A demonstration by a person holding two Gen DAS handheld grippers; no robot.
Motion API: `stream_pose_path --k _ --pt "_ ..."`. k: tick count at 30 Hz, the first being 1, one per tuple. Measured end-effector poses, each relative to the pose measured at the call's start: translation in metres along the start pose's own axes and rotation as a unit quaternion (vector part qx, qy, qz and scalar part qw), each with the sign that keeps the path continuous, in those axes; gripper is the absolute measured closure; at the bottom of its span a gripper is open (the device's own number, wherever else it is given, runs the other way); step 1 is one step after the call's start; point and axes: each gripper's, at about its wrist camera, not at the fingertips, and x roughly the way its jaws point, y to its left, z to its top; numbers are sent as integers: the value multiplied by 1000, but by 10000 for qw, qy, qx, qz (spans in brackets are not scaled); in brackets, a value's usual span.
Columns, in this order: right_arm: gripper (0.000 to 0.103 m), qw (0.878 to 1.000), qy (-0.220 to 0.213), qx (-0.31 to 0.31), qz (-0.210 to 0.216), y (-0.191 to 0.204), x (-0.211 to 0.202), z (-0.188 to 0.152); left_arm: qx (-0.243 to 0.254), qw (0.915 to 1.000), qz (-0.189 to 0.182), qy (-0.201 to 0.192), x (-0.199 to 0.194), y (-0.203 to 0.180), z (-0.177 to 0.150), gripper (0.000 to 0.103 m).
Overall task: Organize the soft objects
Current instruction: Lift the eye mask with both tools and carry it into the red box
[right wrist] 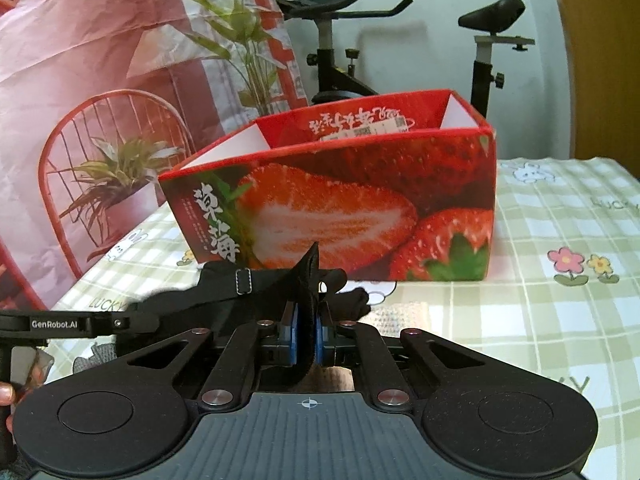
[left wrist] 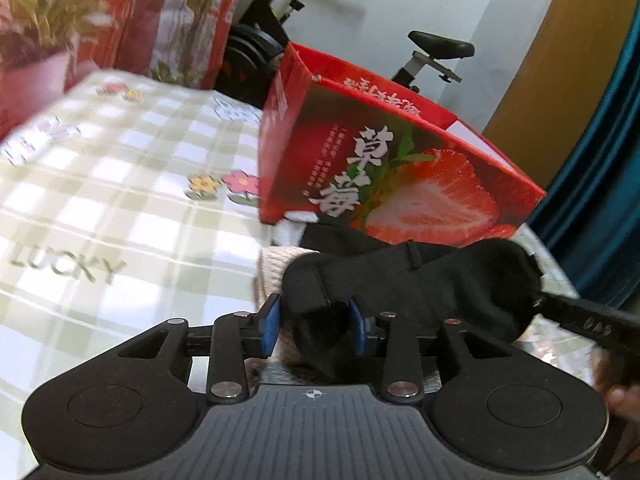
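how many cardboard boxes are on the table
1. The red strawberry box stands open-topped on the checked tablecloth, just behind the black cloth in the right tool. Nothing else box-like shows, though the tools hide the near edge.

Beyond the jaws: black exercise bike (right wrist: 344,60) against white wall (right wrist: 432,52), red printed plant backdrop (right wrist: 120,60) left, wooden door (left wrist: 560,60) right.

A home room: an exercise bike (right wrist: 400,52) behind a table with a checked floral tablecloth (left wrist: 120,184).

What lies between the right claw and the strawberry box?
In the right wrist view, the black fabric pinched in the right claw rises toward the strawberry box.
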Motion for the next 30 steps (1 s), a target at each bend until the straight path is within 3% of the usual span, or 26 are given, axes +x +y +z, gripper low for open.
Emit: stream_pose_path --k 5,7,19,30 --pt "95 10000 -32 -26 42 3 1 2 285 9994 60 -167 -5 -8 1 90" --pt "95 9999 -96 -49 93 5 -2 5 327 9989 41 -323 -11 -10 3 93" --pt "95 9978 -561 -296 174 14 -27 38 1057 9893 116 -1002 -40 -49 31 93" --pt "95 9967 -623 -487 177 15 -47 81 1308 9871 -90 -921 -48 -73 59 93"
